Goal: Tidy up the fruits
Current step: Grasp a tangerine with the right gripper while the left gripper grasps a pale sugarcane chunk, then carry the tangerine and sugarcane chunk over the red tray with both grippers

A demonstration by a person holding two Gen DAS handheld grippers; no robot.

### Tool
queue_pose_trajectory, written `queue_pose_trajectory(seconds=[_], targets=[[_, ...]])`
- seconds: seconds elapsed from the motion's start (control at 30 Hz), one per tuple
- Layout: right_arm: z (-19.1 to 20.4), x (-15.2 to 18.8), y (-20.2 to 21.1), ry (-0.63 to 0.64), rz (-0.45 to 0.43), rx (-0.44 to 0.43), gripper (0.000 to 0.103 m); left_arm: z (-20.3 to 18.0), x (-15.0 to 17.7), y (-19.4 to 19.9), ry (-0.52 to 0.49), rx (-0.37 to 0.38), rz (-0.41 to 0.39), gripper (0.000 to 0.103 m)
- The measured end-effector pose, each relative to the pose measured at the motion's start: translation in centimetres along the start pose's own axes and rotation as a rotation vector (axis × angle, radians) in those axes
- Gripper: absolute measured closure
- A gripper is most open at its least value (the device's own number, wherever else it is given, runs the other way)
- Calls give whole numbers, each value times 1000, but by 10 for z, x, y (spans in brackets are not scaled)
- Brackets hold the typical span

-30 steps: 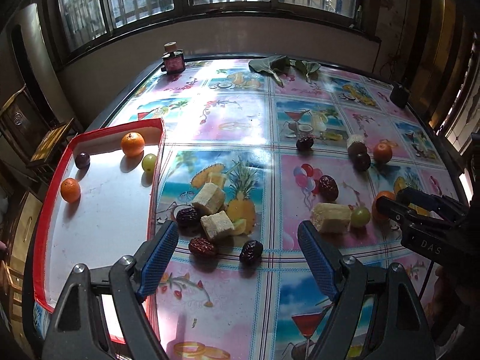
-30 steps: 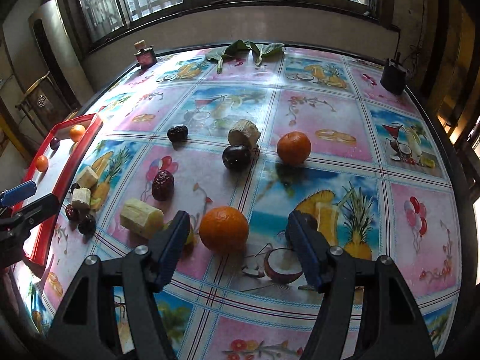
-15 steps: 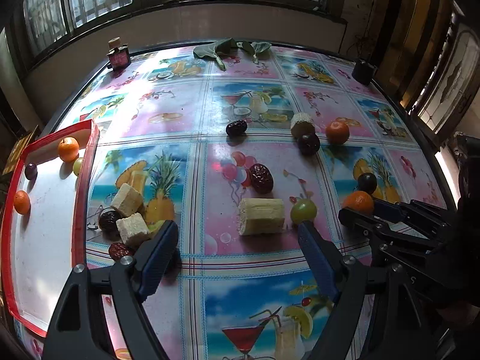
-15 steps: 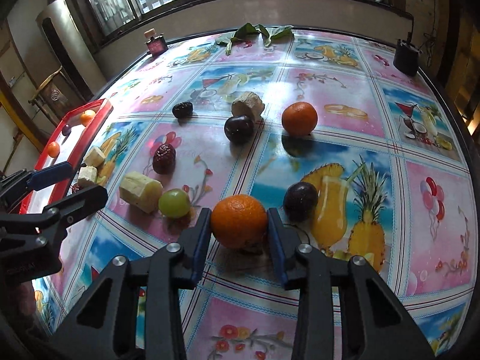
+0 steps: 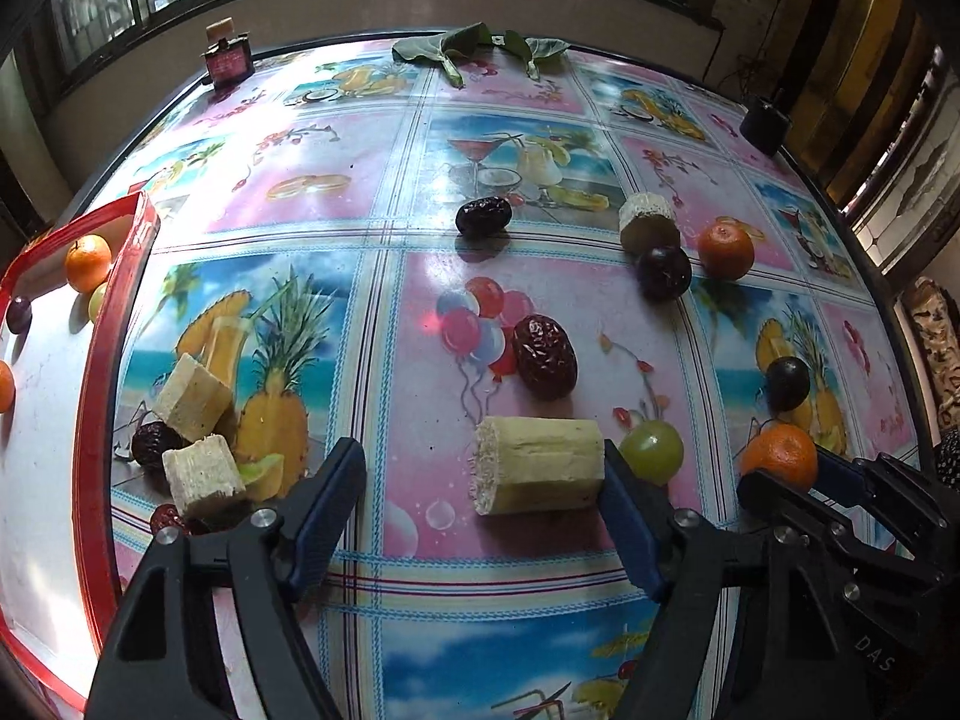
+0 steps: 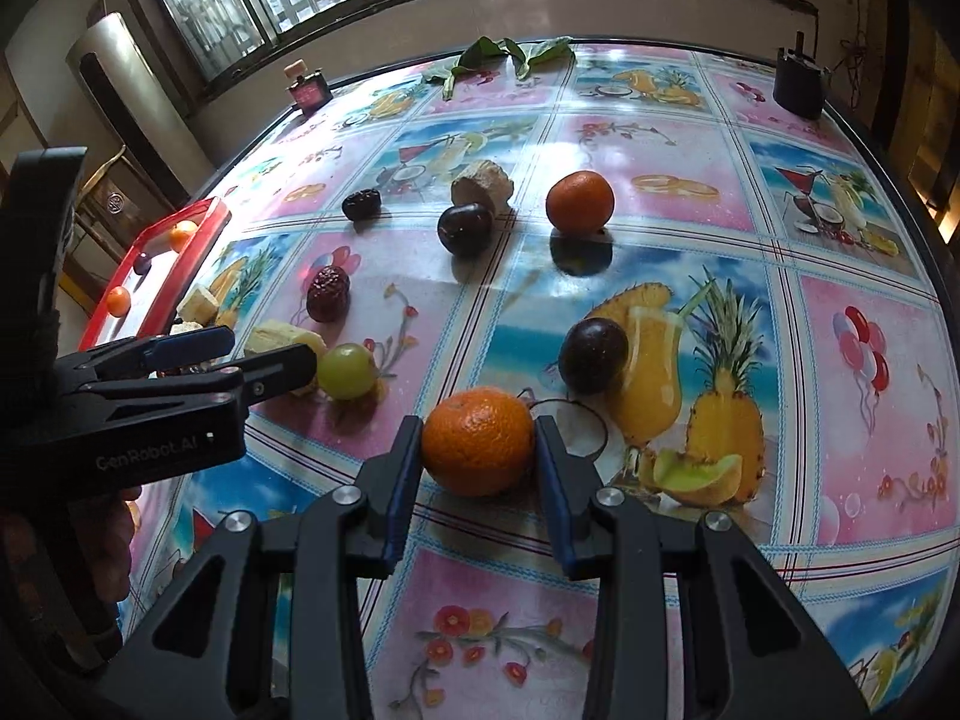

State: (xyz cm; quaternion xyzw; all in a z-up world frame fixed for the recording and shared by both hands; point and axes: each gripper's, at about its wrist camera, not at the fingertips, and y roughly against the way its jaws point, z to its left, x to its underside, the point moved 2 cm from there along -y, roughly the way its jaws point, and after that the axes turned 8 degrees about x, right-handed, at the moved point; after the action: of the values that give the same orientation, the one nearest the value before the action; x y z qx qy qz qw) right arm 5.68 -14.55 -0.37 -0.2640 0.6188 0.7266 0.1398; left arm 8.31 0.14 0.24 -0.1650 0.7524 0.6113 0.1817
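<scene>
Right tool (image 6: pixel 477 471) pinching an orange (image 6: pixel 478 441) resting on the table (image 6: pixel 660 138), left tool (image 5: pixel 480 483) spread and just closing around a sugarcane piece (image 5: pixel 537 465), right pad touching its end, red tray (image 5: pixel 96 420) beyond

Left hand-held gripper (image 6: pixel 264 354) body, right wrist view: "GenRobot.AI" in pale letters along the black side.
Right hand-held gripper (image 5: pixel 780 474) body, left wrist view: "DAS" in pale letters, cut off by the frame edge.
Small dark bottle (image 5: pixel 228 57) at far counter edge: pink label present, print too small to read.
Dark round emblem (image 6: pixel 114 202) beyond the counter: not legible.
</scene>
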Motion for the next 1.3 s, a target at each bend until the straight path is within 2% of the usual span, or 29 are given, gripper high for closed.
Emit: queue_pose_trajectory(seconds=[0.07,0.13,0.17,0.33,0.63,1.0,1.3], targets=[[1,0,0,2,-4,6,65,-4,0,-1,-35,-10,-8,39],[2,0,1,7,-9,16,65,-6,-1,0,-51,-3,-22,64],[3,0,1,11,-11,21,65,-6,-2,1,-49,1,-22,67],[4,2,5,9,-19,47,65,-3,5,6,-36,20,-22,67],[6,19,19,3,-8,77,65,-2,41,30,-30,71,-16,67],[29,49,38,12,4,96,65,-1,74,67,-30,112,-38,67],[62,52,43,28,5,88,65,17,85,94,-16,123,-65,67]])
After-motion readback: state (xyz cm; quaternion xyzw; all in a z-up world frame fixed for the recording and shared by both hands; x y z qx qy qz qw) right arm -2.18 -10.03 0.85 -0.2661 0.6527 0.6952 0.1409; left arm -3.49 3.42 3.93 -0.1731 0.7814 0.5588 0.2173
